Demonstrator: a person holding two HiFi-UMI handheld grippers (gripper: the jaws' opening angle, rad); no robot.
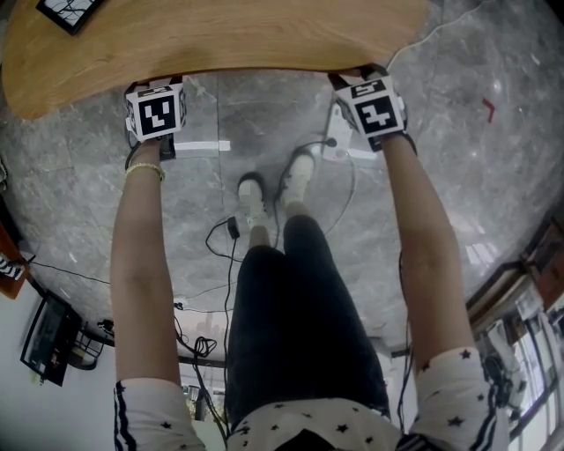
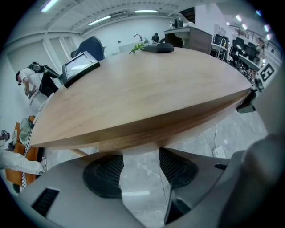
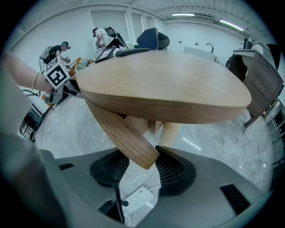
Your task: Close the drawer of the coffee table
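Observation:
The oval wooden coffee table fills the top of the head view, and both grippers meet its near edge. My left gripper points steeply down at the left. In the left gripper view its jaws stand apart just under the table rim, with grey floor showing between the pads. My right gripper is at the rim's right. In the right gripper view a slanted wooden drawer panel comes out from under the top. Its tip lies between the right gripper's pads, which close on it.
The person's legs and white shoes stand between the two arms on the grey marble floor, among black cables. A white power strip lies on the floor below the right gripper. A dark flat device rests on the tabletop.

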